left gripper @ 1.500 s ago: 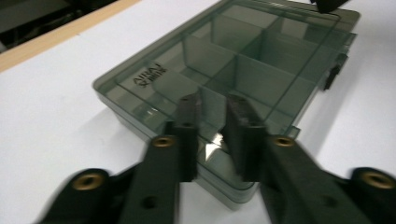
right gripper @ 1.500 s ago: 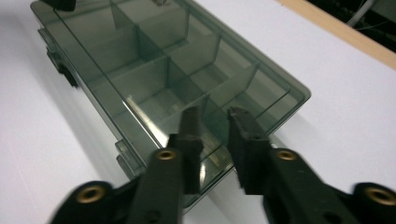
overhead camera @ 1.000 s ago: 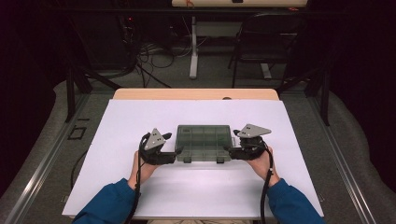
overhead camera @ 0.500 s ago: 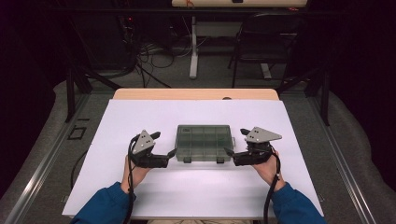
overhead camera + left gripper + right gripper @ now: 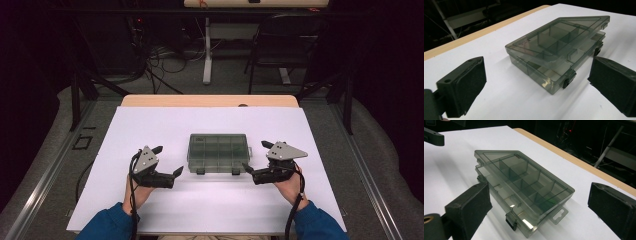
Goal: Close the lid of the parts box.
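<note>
The smoky compartment box (image 5: 218,152) rests mid-desk (image 5: 150,125), lid slightly ajar. Left claw (image 5: 168,161) and right claw (image 5: 255,157) flank it, jaws just opened, nothing between them. Step: released. Next: re-approach the front latches (image 5: 568,79).

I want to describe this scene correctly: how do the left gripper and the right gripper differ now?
The left gripper is left of the plastic box; the right gripper is on its right. The left one is farther from the box; the right one nearly reaches its corner. Both have just been opening, are open and hold nothing.
</note>
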`<action>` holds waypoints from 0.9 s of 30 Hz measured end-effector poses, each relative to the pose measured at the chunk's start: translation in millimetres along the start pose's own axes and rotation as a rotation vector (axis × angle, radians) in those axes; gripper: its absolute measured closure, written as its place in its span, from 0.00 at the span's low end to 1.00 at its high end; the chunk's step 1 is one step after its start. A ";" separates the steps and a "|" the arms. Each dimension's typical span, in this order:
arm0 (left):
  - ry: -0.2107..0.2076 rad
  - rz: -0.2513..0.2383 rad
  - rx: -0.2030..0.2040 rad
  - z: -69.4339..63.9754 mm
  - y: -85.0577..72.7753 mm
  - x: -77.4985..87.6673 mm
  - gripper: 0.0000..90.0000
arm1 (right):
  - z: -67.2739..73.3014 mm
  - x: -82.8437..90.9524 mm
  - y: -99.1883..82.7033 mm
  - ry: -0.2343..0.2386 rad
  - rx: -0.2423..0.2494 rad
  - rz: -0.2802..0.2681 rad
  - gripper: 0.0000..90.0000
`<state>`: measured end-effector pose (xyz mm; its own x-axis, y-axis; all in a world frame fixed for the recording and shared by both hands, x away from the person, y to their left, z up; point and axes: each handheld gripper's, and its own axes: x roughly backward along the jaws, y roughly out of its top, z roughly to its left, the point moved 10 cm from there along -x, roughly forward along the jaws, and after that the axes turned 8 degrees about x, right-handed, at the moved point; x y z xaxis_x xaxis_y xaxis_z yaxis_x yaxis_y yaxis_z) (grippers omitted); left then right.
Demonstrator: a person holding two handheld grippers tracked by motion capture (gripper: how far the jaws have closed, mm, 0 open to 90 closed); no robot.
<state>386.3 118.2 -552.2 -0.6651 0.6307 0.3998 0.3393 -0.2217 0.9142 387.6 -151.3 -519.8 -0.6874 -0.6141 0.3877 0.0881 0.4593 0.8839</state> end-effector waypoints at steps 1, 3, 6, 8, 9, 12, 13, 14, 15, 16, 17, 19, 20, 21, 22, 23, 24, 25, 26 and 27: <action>0.002 -0.001 0.000 -0.4 -1.3 1.4 0.00 | 1.3 0.7 -0.5 0.003 0.000 -0.001 0.03; 0.005 -0.001 -0.003 -0.8 -3.3 3.8 0.00 | 2.8 2.1 -1.6 0.000 0.002 0.000 0.02; 0.009 -0.006 -0.005 -0.4 -5.7 8.3 0.00 | 5.4 4.1 -3.4 0.000 0.001 -0.002 0.01; 0.014 -0.007 -0.005 0.6 -7.7 10.3 0.00 | 5.7 5.8 -5.3 -0.006 0.000 -0.004 0.00; 0.014 -0.008 -0.003 1.0 -8.7 11.1 0.00 | 6.0 6.9 -6.6 -0.008 -0.006 -0.006 0.00; 0.013 -0.004 -0.001 1.6 -12.1 13.4 0.00 | 6.7 9.5 -9.6 -0.015 -0.007 -0.010 0.00; 0.012 -0.002 0.000 1.5 -13.4 14.4 0.00 | 6.9 9.9 -10.5 -0.017 -0.008 -0.011 0.00; 0.010 -0.005 0.003 1.1 -14.7 15.6 0.00 | 7.3 10.7 -11.6 -0.017 -0.009 -0.010 0.00; 0.011 -0.006 0.000 1.2 -15.3 16.4 0.00 | 7.7 11.9 -12.7 -0.016 -0.010 -0.015 0.00; 0.013 -0.008 0.001 0.9 -16.3 17.7 0.00 | 7.8 12.7 -13.6 -0.016 -0.011 -0.015 0.00; 0.013 -0.010 -0.001 0.6 -17.4 19.1 0.00 | 7.4 13.6 -14.8 -0.022 -0.011 -0.014 0.00; 0.012 -0.016 0.005 0.0 -20.5 22.6 0.00 | 8.0 15.8 -16.9 -0.023 -0.016 -0.019 0.00; 0.012 -0.017 0.004 0.1 -22.1 24.2 0.00 | 7.9 16.9 -17.9 -0.028 -0.014 -0.019 0.00; 0.014 -0.017 0.002 0.5 -23.2 25.6 0.00 | 8.4 17.9 -18.9 -0.029 -0.015 -0.022 0.00; 0.015 -0.021 0.005 0.8 -24.5 27.1 0.00 | 8.7 18.7 -19.9 -0.030 -0.016 -0.021 0.00; 0.018 -0.019 0.005 1.5 -26.1 28.4 0.00 | 9.1 19.7 -21.2 -0.034 -0.019 -0.024 0.00; 0.014 -0.016 0.008 1.9 -27.7 29.8 0.00 | 9.4 20.7 -23.0 -0.036 -0.018 -0.023 0.00; 0.009 -0.020 0.014 2.4 -28.7 31.1 0.00 | 10.0 21.5 -25.0 -0.039 -0.018 -0.025 0.00; 0.008 -0.024 0.021 2.7 -29.9 32.2 0.00 | 10.7 22.2 -27.3 -0.043 -0.019 -0.023 0.00; 0.010 -0.028 0.020 3.6 -31.4 33.8 0.00 | 12.1 23.2 -29.8 -0.040 -0.021 -0.020 0.00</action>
<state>355.6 149.1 -567.6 -0.6812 0.6291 0.3745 0.3332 -0.1891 0.9237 360.4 -171.5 -540.4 -0.7174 -0.5965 0.3599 0.0890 0.4339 0.8965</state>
